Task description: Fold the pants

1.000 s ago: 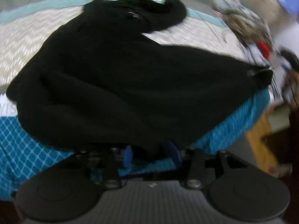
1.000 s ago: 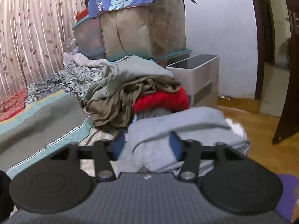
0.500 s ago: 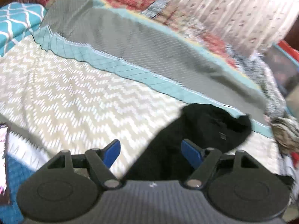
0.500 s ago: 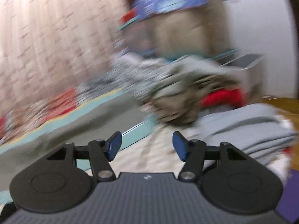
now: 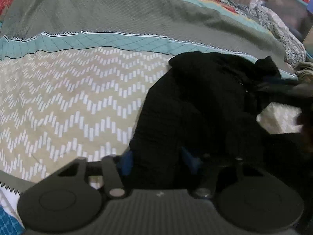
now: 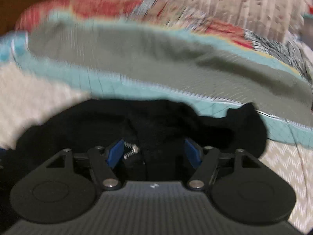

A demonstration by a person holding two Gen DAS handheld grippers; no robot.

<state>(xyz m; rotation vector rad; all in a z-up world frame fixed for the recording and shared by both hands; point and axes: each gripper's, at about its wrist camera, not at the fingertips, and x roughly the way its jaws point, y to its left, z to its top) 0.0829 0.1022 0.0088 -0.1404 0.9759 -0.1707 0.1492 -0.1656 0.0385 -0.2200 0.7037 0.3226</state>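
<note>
The black pants lie crumpled on the bed, to the right in the left wrist view. My left gripper is at their near edge. Its jaws are closing, and a thick bunch of black cloth fills the gap between the blue pads. In the blurred right wrist view the pants lie just ahead of my right gripper. Its jaws are also closing, with black cloth between the blue pads. A gap still shows beside the left pad.
The pants rest on a beige zigzag bedcover. Behind it run a teal strip and a grey blanket, then red patterned bedding and a curtain. More laundry lies at the far right edge.
My left gripper opened, moved across the bed and closed in on the pants' near edge. My right gripper swung left from the laundry pile and came down over the pants, its jaws narrowing.
</note>
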